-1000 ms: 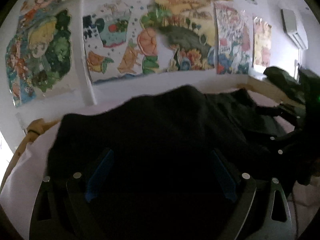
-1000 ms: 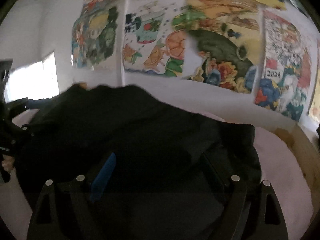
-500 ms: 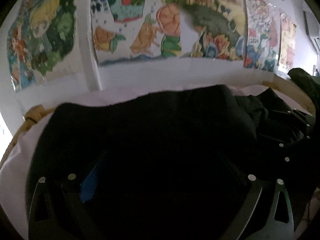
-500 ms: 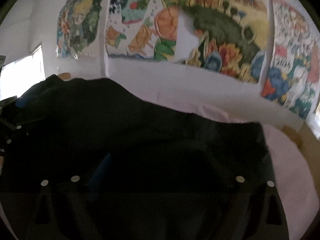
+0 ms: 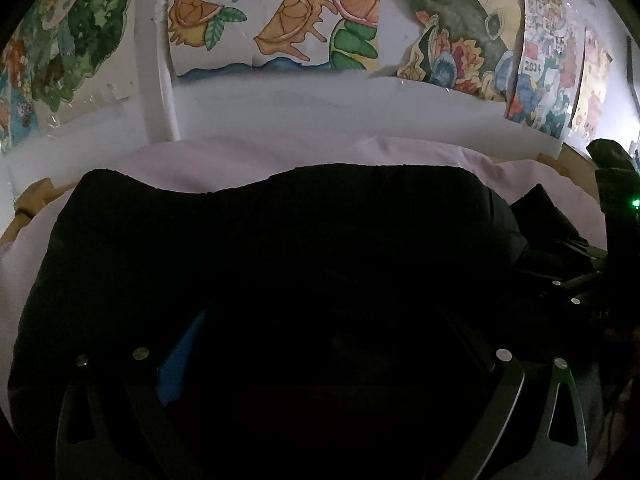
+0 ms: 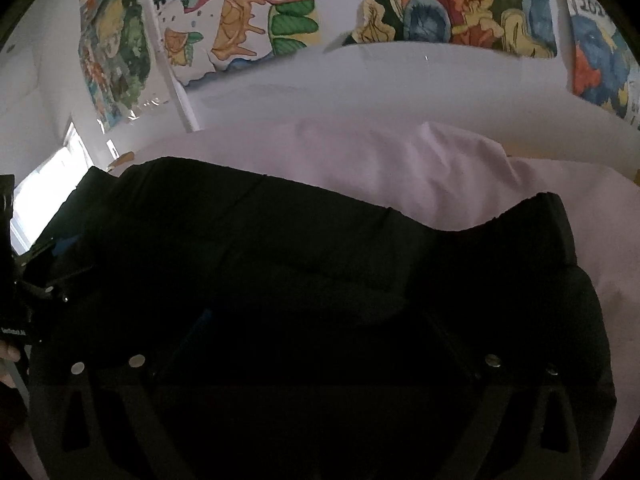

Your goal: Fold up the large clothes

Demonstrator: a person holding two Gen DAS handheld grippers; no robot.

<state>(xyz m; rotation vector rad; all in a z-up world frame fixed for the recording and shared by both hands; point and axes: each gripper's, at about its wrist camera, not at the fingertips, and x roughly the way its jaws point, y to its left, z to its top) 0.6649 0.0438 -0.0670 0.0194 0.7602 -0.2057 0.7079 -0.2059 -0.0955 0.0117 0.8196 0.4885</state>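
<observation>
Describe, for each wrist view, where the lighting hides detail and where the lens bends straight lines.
Left wrist view: the black garment is underexposed, nearly swallowing the left gripper, while the wall paintings are well lit; the wall's base curves. Right wrist view: the same dark mass, a blown-out window at left, rounded black corners.

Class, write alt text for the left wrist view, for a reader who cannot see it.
A dark garment lies spread over a pale pink sheet, filling the lower view, with the left gripper open just above it. Colourful paintings hang on the white wall behind; the right gripper shows at the right edge.
</observation>
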